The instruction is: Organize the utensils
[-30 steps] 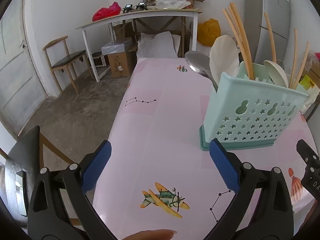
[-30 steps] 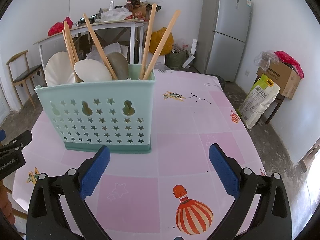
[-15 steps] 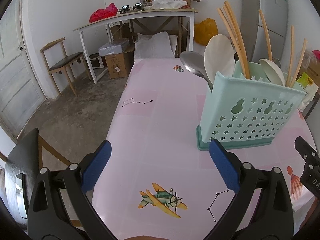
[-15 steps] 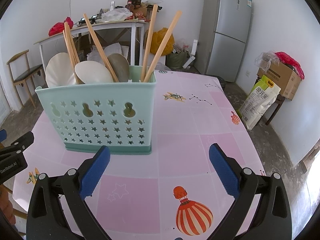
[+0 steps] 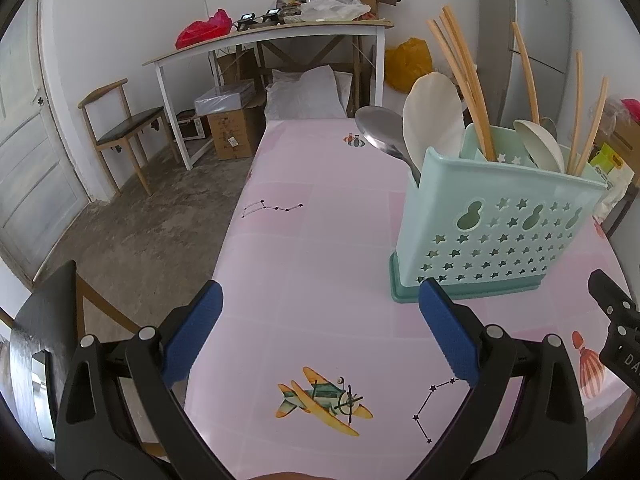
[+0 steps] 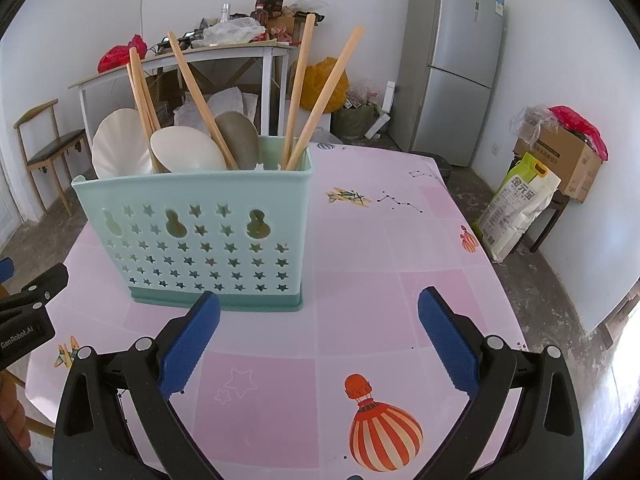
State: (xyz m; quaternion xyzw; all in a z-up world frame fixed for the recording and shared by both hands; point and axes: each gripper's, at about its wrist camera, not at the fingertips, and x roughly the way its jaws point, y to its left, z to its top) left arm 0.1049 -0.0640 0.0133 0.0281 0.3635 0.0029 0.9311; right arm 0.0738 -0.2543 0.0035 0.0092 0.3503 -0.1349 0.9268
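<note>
Left wrist view: the left gripper (image 5: pixel 320 340) is spread and empty over bare tabletop (image 5: pixel 320 248), with the utensil holder (image 5: pixel 496 224) ahead to its right, chopsticks (image 5: pixel 464 76) and spoons (image 5: pixel 432 120) standing upright inside. Right wrist view: the right gripper (image 6: pixel 319 340), likewise spread and empty, is judged nearer, the holder (image 6: pixel 200 236) just beyond its left fingertip; only this view shows the right-hand tabletop free of loose utensils.

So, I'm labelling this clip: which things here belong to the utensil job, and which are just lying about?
Job: caddy, chopsticks, spoons, left claw, right claw.
Lying about: fridge, chair, rice bag, cardboard box.
</note>
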